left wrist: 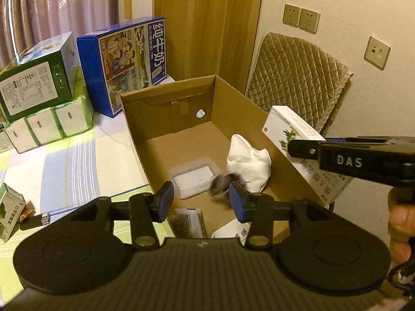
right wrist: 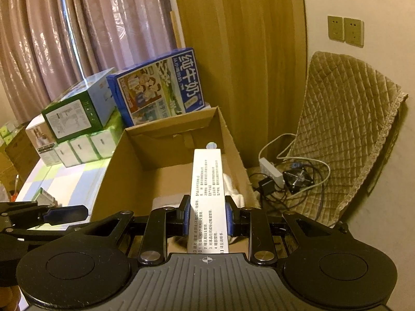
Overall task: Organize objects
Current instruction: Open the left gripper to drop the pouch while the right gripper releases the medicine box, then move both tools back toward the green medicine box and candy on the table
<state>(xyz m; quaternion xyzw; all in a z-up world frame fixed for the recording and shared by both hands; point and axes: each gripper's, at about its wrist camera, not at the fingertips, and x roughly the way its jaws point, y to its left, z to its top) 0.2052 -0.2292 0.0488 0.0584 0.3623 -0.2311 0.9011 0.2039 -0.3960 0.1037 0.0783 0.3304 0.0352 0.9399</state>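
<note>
In the right wrist view we see our right gripper (right wrist: 207, 219) clamped on a long white medicine box (right wrist: 207, 197), both blue pads pressed to its sides, the box pointing up the frame over the open cardboard box (right wrist: 135, 171). In the left wrist view that same medicine box (left wrist: 290, 127) sits at the right edge, above the carton's right wall, with a hand (left wrist: 399, 217) at lower right. Our left gripper (left wrist: 201, 202) stands with its jaws spread and nothing between them, low in the frame above the cardboard box (left wrist: 241, 98). Inside the carton lie a white cloth (left wrist: 249, 163), a clear plastic case (left wrist: 194, 178) and a blurred dark object (left wrist: 220, 182) just beside the cloth. At upper left we see a blue milk carton (left wrist: 124, 62) and a green box (left wrist: 36, 85) on a checked tablecloth (left wrist: 77, 160)
</note>
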